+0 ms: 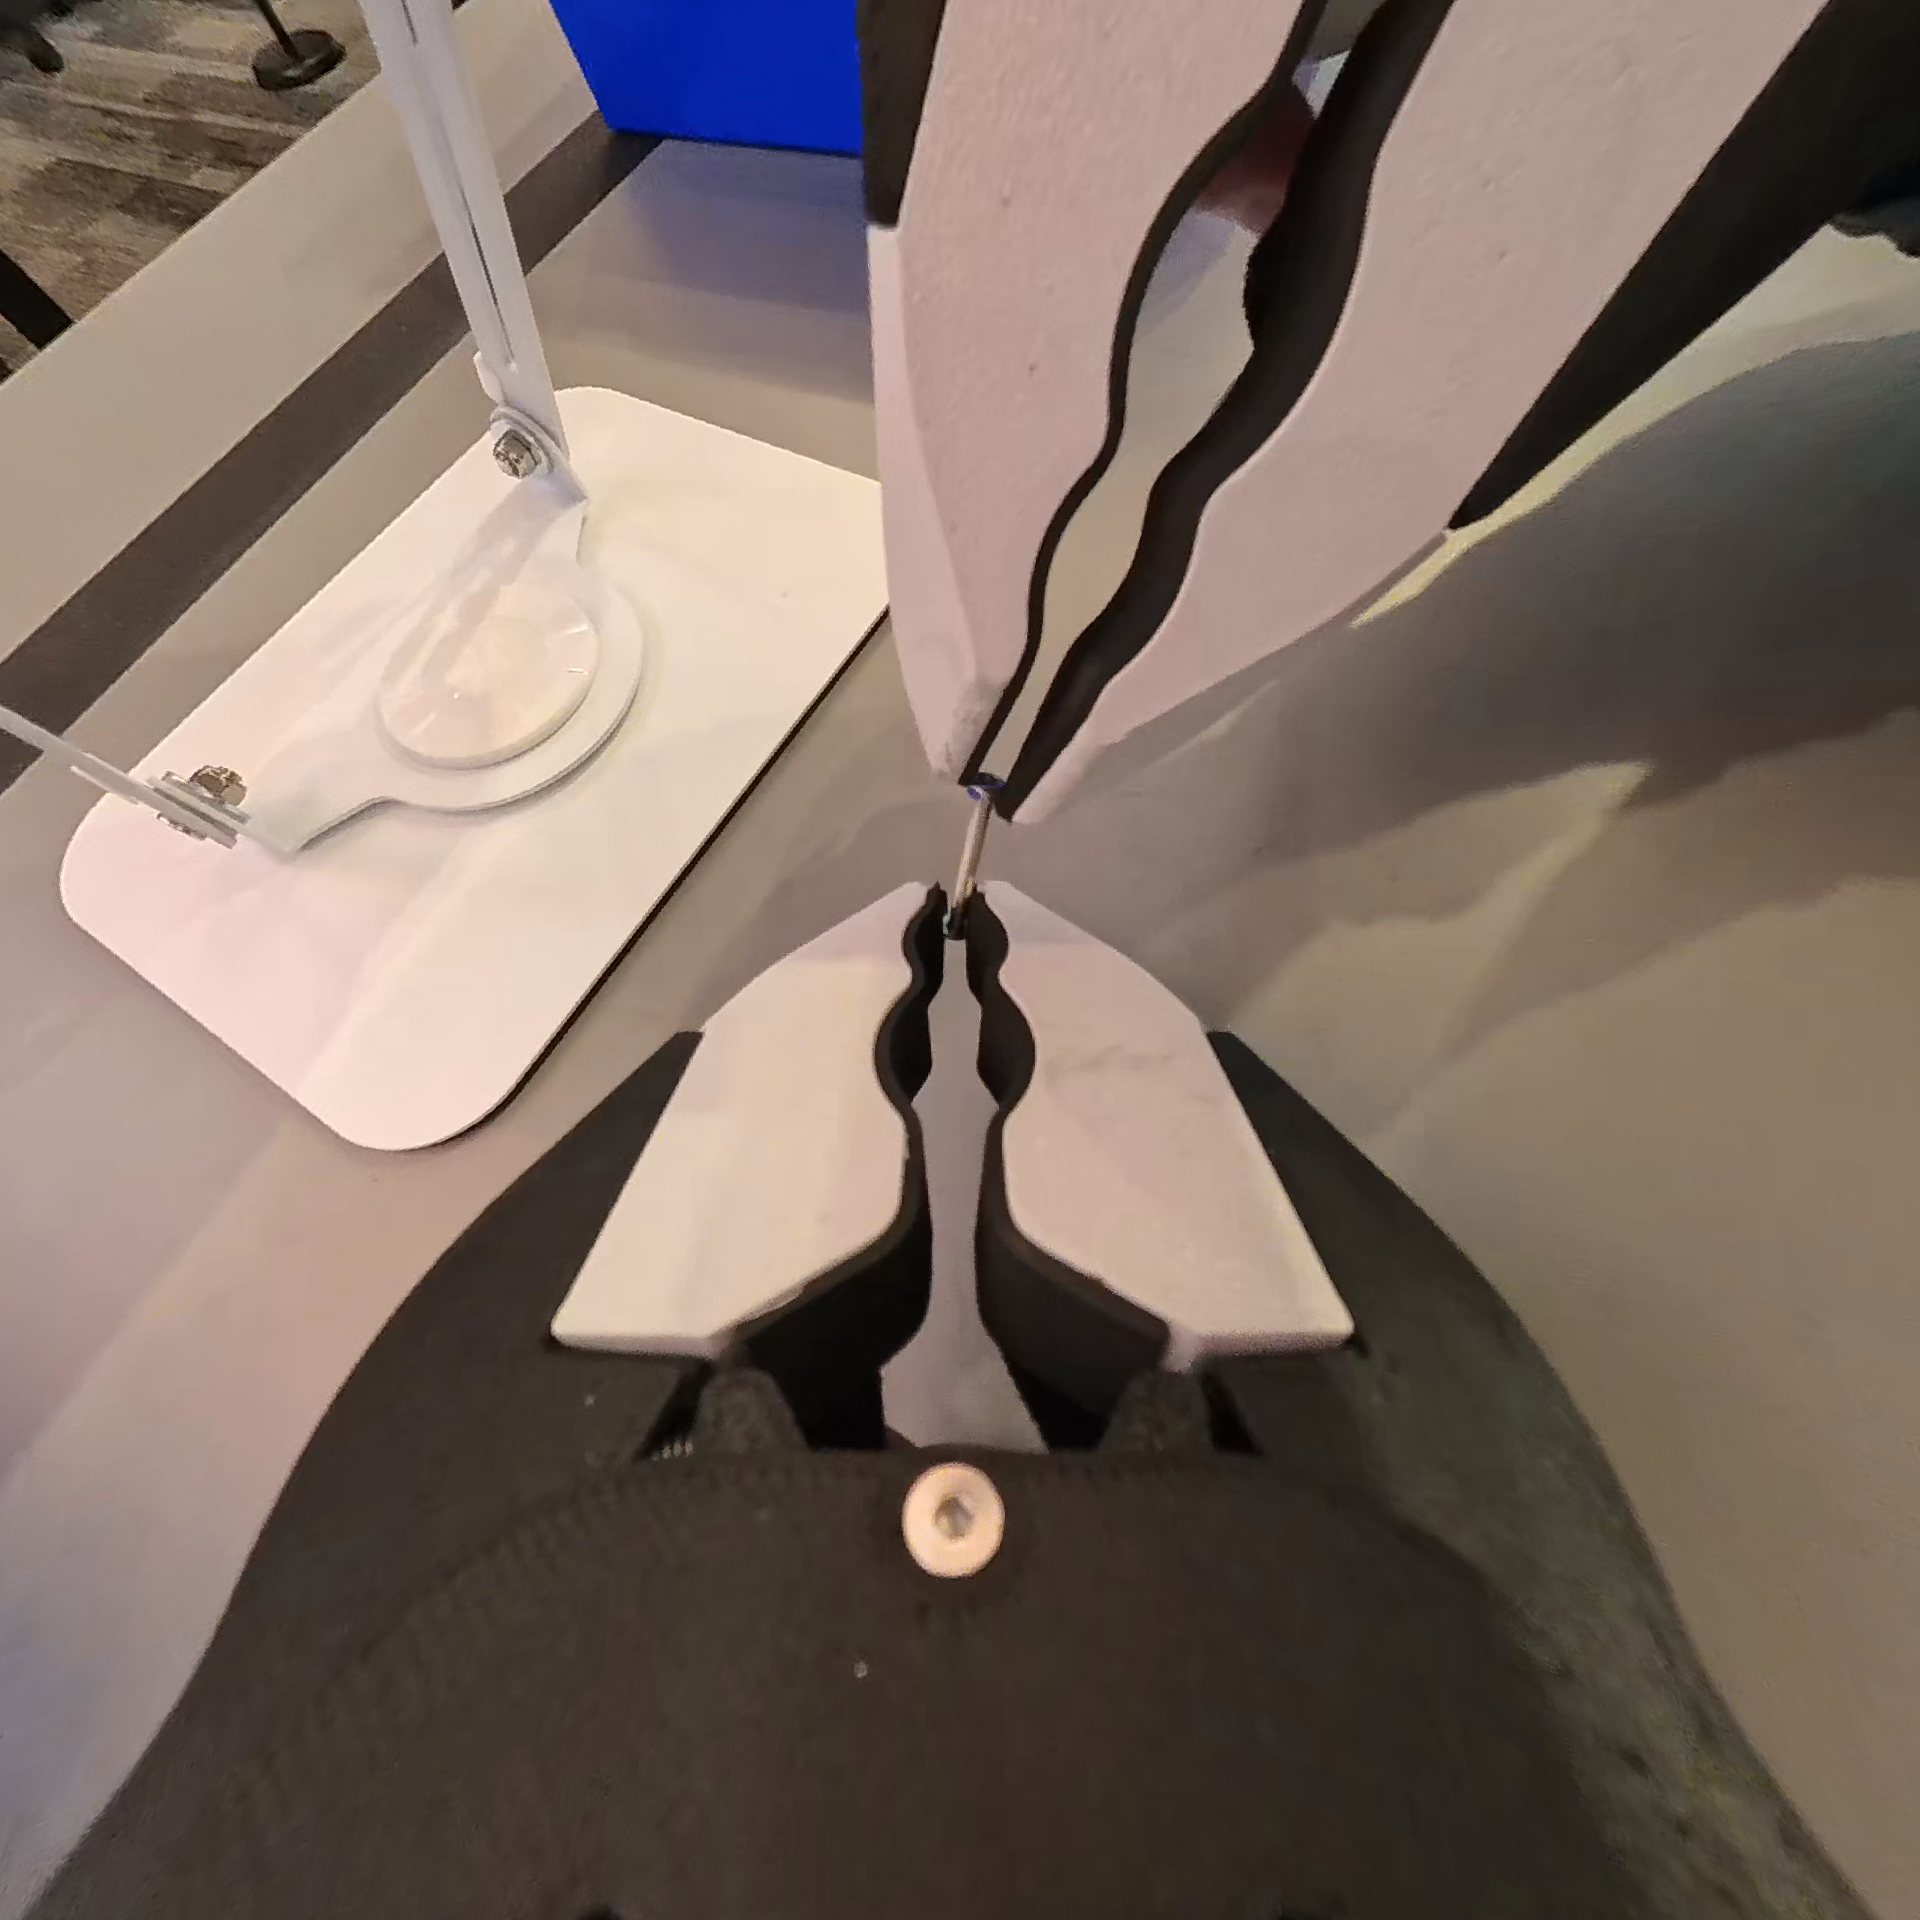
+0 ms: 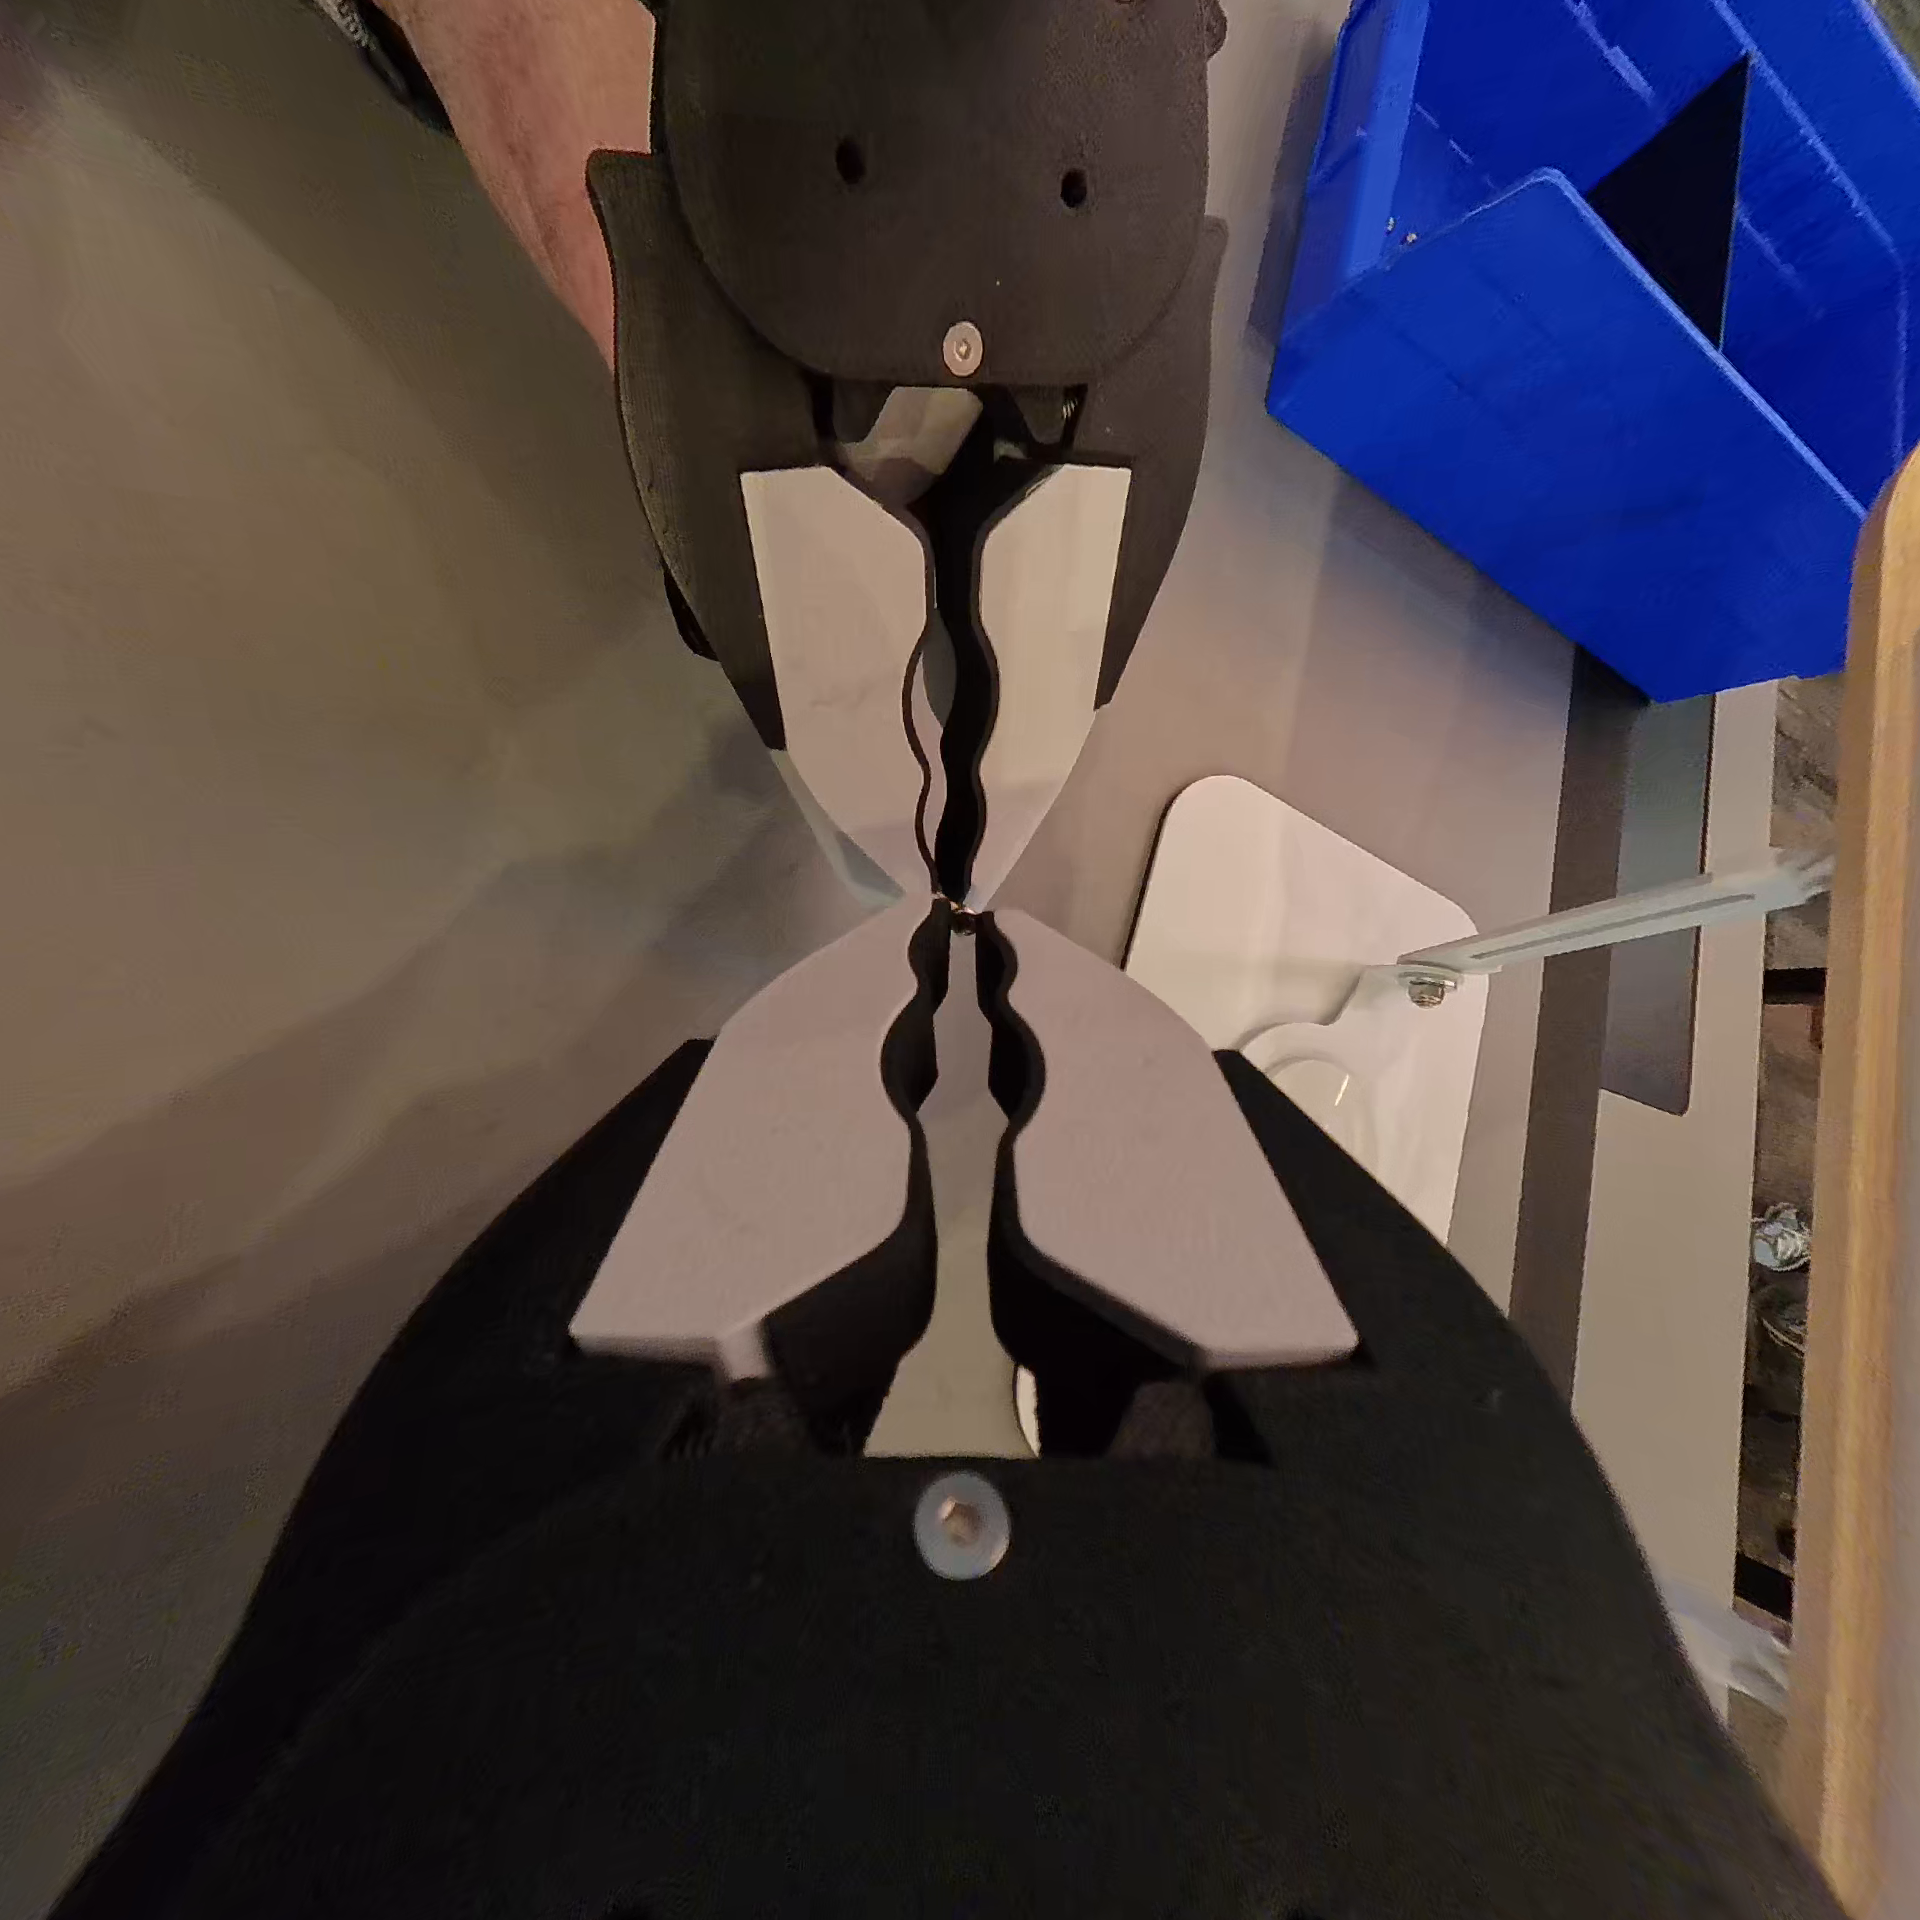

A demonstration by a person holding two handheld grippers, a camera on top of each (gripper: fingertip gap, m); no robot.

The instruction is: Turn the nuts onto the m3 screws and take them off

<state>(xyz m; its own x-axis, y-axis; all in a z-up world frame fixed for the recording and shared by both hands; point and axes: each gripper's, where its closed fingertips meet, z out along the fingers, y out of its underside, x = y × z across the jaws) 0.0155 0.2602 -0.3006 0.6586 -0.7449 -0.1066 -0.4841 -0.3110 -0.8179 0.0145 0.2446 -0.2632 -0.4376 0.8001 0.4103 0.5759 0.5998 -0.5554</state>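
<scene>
Both grippers are pinched onto the same part: a thin silver metal pin, looks like a small screw or bolt, can't tell which. Left gripper has its fingertips closed on the near end of the pin, black pads pressing it from both sides right at the very tips. Right gripper comes in from above in the left wrist view, tilted, and its tips are clamped on the far end, where there's a small blue ring or mark around the pin. The pin spans the short gap between the two sets of tips and is held up off the grey tabletop. From the right wrist view the two grippers meet tip to tip, right gripper at the bottom, left gripper opposite; only a small glint of the metal shows between them there, so the pin is nearly end-on to that camera. A hand shows behind the left gripper's black body. Left of the grippers, on the table, sits a white flat base plate with a round disc on it and white slotted arms bolted to its bracket. A blue plastic bin stands farther back on the table, beyond the plate. A light wooden edge runs down the right side of the right wrist view.
</scene>
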